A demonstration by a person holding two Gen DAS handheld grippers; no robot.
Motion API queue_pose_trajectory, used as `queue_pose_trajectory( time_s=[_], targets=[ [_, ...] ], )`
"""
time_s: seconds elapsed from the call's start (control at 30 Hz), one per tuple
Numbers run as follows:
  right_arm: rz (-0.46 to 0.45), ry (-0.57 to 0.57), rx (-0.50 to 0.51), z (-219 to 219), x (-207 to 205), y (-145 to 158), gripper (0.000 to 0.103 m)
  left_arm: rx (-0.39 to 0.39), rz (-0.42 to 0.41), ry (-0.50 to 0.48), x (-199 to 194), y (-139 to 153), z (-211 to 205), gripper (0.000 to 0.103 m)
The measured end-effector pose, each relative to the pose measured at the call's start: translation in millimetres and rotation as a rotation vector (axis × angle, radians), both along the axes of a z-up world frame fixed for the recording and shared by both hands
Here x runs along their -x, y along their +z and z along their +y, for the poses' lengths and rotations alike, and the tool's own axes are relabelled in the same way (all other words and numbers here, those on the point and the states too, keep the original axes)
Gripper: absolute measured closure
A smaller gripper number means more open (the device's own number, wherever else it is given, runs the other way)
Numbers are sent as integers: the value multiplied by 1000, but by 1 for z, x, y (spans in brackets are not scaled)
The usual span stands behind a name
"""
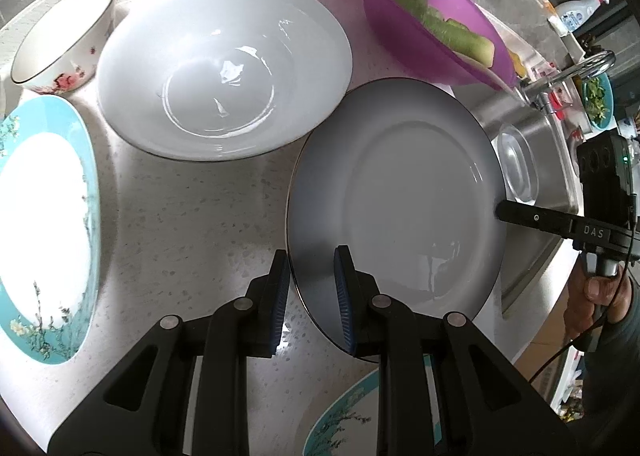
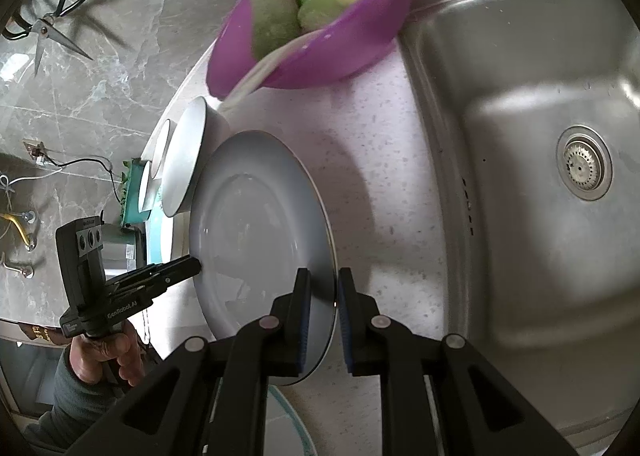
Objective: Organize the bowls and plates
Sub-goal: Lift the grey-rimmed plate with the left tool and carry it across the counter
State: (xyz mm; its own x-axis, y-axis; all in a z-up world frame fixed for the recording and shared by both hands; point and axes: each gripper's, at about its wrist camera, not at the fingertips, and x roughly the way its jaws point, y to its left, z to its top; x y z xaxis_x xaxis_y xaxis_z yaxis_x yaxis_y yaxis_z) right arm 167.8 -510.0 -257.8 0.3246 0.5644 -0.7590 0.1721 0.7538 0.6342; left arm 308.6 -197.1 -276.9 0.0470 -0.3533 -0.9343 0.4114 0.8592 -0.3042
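Home kitchen: steel sink (image 2: 520,160), faucet (image 1: 576,72), speckled countertop (image 1: 192,224).

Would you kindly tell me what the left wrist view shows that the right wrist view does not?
Only the left wrist view shows the teal floral plate, the small flowered bowl and the faucet. Only the right wrist view shows the scissors and the sink drain. Both show the grey plate with the left claw and right claw shut on opposite rims, plus the purple bowl.
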Motion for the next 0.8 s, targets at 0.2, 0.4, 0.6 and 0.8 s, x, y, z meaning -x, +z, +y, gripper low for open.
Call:
queue_pose_trajectory(
  time_s=[0.2, 0.4, 0.6, 0.8],
  targets=[
    [8, 6, 3, 7, 5, 6, 87, 2, 3, -9, 8, 9, 8, 83],
    [13, -16, 30, 18, 14, 15, 87, 30, 16, -33, 13, 12, 23, 83],
    [12, -57, 54, 34, 27, 28, 87, 59, 25, -69, 19, 20, 48, 83],
    [11, -78, 60, 65, 39, 39, 87, 70, 12, -86, 30, 37, 94, 83]
  ],
)
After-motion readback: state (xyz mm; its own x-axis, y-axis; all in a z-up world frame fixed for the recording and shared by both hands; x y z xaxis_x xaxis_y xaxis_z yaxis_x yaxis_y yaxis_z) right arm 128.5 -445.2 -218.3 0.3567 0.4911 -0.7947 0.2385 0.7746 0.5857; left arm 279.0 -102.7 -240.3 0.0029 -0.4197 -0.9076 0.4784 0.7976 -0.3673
